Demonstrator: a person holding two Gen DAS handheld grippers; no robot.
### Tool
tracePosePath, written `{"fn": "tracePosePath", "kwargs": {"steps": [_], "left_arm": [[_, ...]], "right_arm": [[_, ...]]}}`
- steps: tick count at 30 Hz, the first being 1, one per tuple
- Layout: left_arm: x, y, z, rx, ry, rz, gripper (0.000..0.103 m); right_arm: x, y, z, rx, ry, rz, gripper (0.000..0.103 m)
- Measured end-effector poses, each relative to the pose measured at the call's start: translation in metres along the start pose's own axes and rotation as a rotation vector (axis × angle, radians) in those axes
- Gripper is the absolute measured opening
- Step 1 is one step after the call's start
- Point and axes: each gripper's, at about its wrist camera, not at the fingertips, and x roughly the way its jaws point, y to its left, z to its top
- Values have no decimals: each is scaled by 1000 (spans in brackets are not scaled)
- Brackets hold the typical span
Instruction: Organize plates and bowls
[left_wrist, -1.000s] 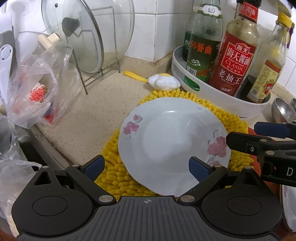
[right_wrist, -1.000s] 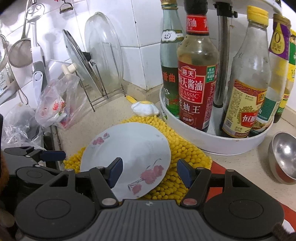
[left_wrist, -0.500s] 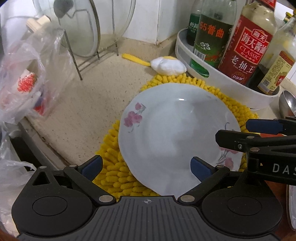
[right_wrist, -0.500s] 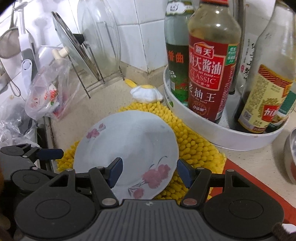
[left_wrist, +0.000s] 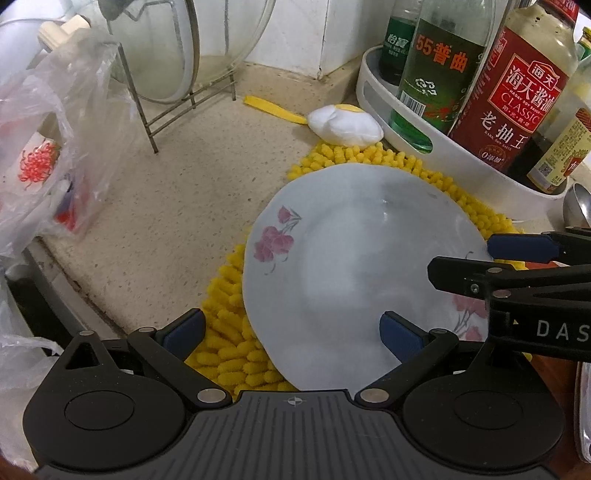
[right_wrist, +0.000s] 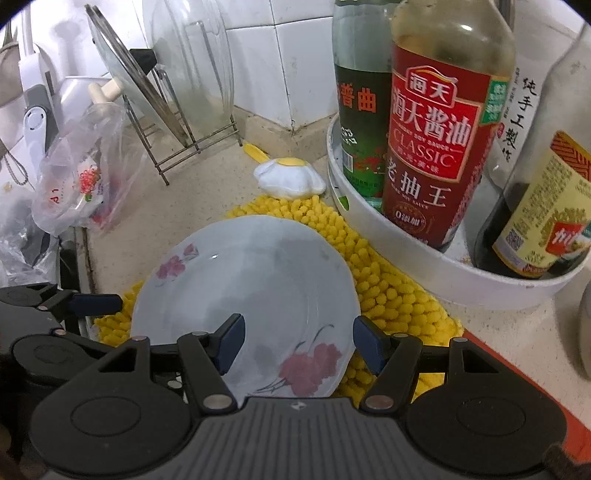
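A white plate with pink flowers (left_wrist: 354, 266) lies on a yellow chenille mat (left_wrist: 229, 332); it also shows in the right wrist view (right_wrist: 258, 288). My left gripper (left_wrist: 291, 334) is open, its fingers straddling the plate's near-left rim. My right gripper (right_wrist: 297, 343) is open, its fingers over the plate's near-right rim. The right gripper shows in the left wrist view (left_wrist: 517, 254) at the plate's right edge. The left gripper shows at the left of the right wrist view (right_wrist: 55, 302). A metal bowl (left_wrist: 576, 210) sits far right, mostly cut off.
A white turntable tray (right_wrist: 406, 251) of sauce bottles (right_wrist: 432, 147) stands right behind the mat. A wire rack with glass lids (right_wrist: 177, 85) stands at the back left. Plastic bags (left_wrist: 40, 166) lie left by the sink edge. An egg-shaped toy (left_wrist: 343, 123) lies behind the mat.
Both grippers have moved forward and lower toward the plate, which now looks larger in both views. The plate and mat have not moved.
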Motion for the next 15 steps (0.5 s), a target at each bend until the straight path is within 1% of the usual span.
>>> {"fn": "tracePosePath", "kwargs": {"steps": [7, 10, 15], "left_arm": [[2, 1, 2, 8, 4, -14, 101], [2, 0, 2, 15, 2, -17, 101], [1, -2, 1, 21, -2, -33, 98]], "right_arm": [[4, 2, 4, -7, 14, 21, 60], [5, 3, 4, -13, 19, 30, 55], [7, 4, 5, -13, 25, 52, 52]]}}
